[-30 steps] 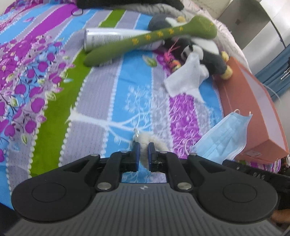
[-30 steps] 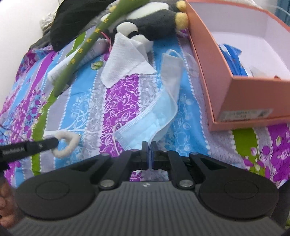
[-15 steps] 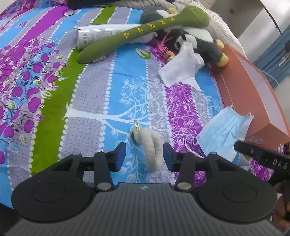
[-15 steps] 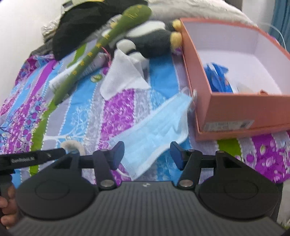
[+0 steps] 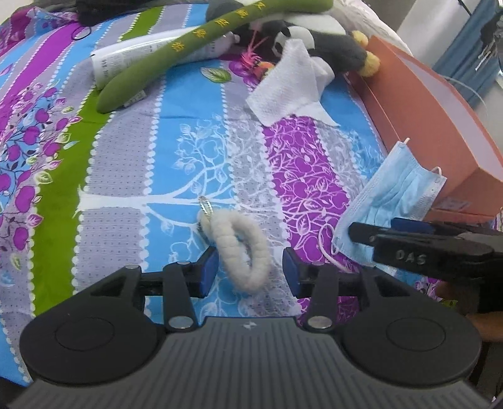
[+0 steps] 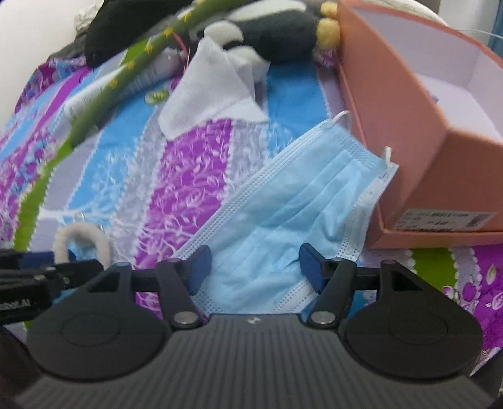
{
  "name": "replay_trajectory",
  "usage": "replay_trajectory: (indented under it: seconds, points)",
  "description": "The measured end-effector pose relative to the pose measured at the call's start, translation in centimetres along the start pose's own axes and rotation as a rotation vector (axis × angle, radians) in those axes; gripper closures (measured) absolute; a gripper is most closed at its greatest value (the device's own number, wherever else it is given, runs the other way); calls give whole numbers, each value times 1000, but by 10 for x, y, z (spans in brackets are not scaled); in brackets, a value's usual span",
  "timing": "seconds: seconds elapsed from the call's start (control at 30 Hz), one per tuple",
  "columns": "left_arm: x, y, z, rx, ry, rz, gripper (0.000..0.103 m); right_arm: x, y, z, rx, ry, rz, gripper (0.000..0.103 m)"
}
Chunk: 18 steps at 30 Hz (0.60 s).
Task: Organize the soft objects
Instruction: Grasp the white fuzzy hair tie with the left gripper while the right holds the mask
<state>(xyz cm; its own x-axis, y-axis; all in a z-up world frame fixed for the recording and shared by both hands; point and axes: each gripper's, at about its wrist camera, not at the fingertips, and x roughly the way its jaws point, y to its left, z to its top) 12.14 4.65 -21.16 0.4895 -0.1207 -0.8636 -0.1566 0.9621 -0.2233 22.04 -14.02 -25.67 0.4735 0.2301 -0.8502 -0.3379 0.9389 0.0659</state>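
Note:
A white fluffy loop keychain (image 5: 240, 247) lies on the patterned bedspread between the open fingers of my left gripper (image 5: 250, 269); it also shows in the right wrist view (image 6: 83, 240). A blue face mask (image 6: 292, 217) lies flat against the orange box (image 6: 418, 132), between the open fingers of my right gripper (image 6: 254, 267). In the left wrist view the mask (image 5: 393, 204) lies at the right, with my right gripper's finger (image 5: 418, 248) over its near edge. A white tissue (image 5: 289, 88), a green stick plush (image 5: 195, 50) and a black-and-white plush (image 5: 327, 44) lie farther back.
A white tube (image 5: 132, 59) lies under the green plush. The orange box is open with a white inside (image 6: 456, 103). A dark cloth (image 6: 132, 25) lies at the back. The bedspread (image 5: 119, 176) covers the whole surface.
Both grippers have opened. The left one let go of the fluffy loop, which now lies on the bed. The right one released the mask, which lies flat by the box.

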Motion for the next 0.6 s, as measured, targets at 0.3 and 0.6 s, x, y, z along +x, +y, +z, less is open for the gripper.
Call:
replay_trajectory:
  seconds: [0.3, 0.6]
  points:
    - [12, -6, 1, 3, 14, 17, 55, 2, 8, -4, -78, -20, -15, 44]
    - [14, -3, 3, -14, 11, 31, 73, -1, 25, -4, -146, -28, 20, 92]
